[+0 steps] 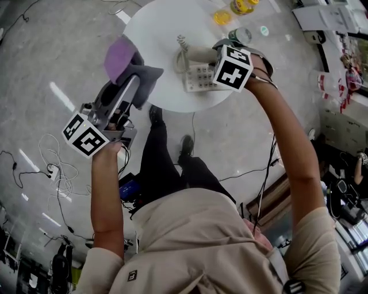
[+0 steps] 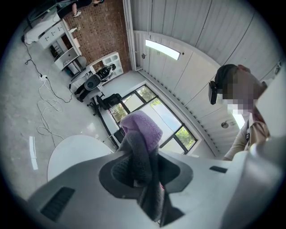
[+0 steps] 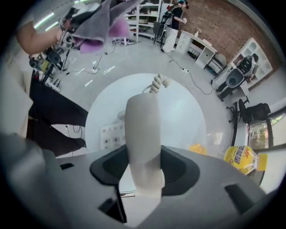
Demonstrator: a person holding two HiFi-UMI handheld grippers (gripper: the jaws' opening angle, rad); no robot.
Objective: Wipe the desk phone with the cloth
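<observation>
A white desk phone base (image 1: 198, 77) with a keypad sits near the front edge of the round white table (image 1: 155, 28). My right gripper (image 3: 145, 170) points straight down over it, shut on the phone's white handset (image 3: 143, 134). The coiled cord (image 3: 158, 82) hangs from the handset's far end. The keypad (image 3: 111, 134) shows just left of the handset. In the head view the handset (image 1: 198, 54) juts left from under the right marker cube. My left gripper (image 1: 135, 86) is off the table's left edge, shut on a grey and purple cloth (image 1: 123, 63). The bunched cloth (image 2: 140, 134) sticks out beyond its jaws.
Yellow packets (image 1: 221, 17) and a bottle (image 1: 241, 35) lie on the far side of the table; a yellow bottle (image 3: 243, 159) shows at the right. Cables (image 1: 57, 166) trail on the floor at the left. The person's legs (image 1: 167, 155) stand by the table's near edge.
</observation>
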